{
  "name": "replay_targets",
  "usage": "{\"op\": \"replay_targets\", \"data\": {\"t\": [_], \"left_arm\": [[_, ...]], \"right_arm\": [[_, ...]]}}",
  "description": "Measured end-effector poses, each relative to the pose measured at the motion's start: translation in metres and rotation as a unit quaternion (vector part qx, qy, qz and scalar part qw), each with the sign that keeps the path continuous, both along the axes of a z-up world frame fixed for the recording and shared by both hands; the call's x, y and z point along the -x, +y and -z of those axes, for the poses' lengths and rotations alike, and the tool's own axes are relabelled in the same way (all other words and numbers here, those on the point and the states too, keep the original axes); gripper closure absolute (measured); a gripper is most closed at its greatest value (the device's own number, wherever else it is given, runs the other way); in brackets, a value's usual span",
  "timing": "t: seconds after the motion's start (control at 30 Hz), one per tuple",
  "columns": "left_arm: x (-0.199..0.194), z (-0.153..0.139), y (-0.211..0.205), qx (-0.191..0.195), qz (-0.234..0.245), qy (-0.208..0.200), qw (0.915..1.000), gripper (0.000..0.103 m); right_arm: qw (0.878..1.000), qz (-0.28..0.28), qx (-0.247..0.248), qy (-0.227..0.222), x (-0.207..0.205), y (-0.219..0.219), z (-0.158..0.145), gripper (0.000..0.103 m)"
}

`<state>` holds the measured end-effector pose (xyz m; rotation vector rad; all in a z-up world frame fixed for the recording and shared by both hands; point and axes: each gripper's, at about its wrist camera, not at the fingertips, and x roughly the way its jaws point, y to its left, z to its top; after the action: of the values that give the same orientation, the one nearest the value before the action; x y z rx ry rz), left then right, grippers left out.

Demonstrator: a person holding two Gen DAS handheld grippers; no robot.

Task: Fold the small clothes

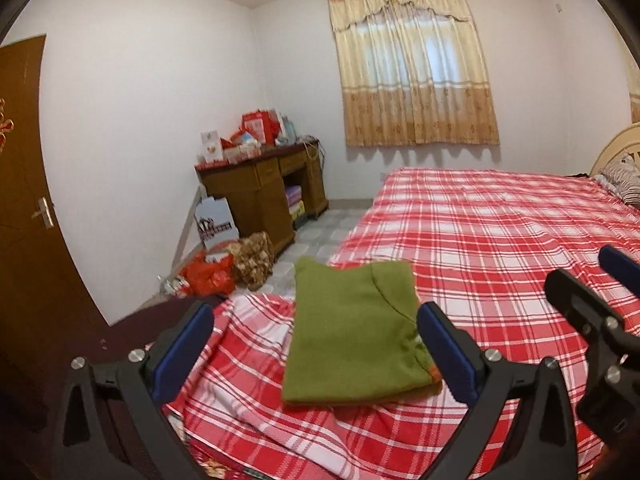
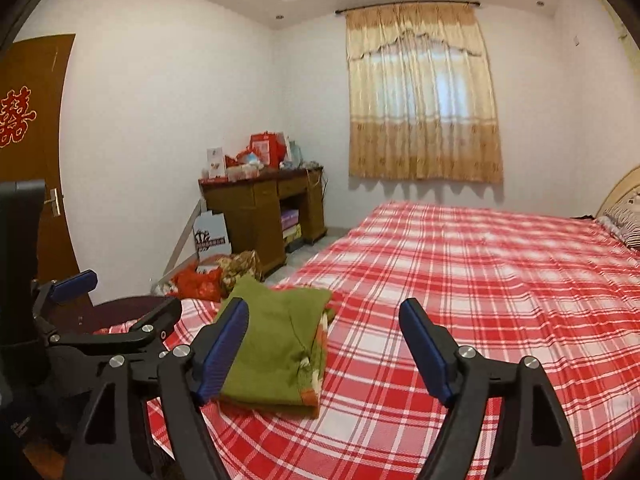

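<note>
Red plaid bed (image 1: pixel 500 240), folded green garment (image 1: pixel 352 332) lying below both wide-open, empty grippers, left gripper (image 1: pixel 312 344), right gripper (image 2: pixel 324 352).

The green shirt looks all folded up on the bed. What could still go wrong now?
1. The shirt lies near the bed's corner, so a bump might push it toward the floor.
2. The left gripper and right gripper are both open and empty just above it; a dipping finger could snag the top layer and undo the fold.
3. The two grippers sit close together and might knock each other.
</note>
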<state>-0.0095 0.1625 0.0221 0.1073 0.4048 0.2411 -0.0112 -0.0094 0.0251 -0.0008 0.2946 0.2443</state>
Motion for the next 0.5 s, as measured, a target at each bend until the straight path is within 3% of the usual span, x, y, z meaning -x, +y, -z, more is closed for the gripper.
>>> {"op": "replay_targets", "data": {"t": [0.5], "left_arm": [[0.017, -0.015, -0.005, 0.007, 0.005, -0.022, 0.9997, 0.0]], "right_arm": [[0.999, 0.025, -0.019, -0.032, 0.02, -0.016, -0.012, 0.023]]}}
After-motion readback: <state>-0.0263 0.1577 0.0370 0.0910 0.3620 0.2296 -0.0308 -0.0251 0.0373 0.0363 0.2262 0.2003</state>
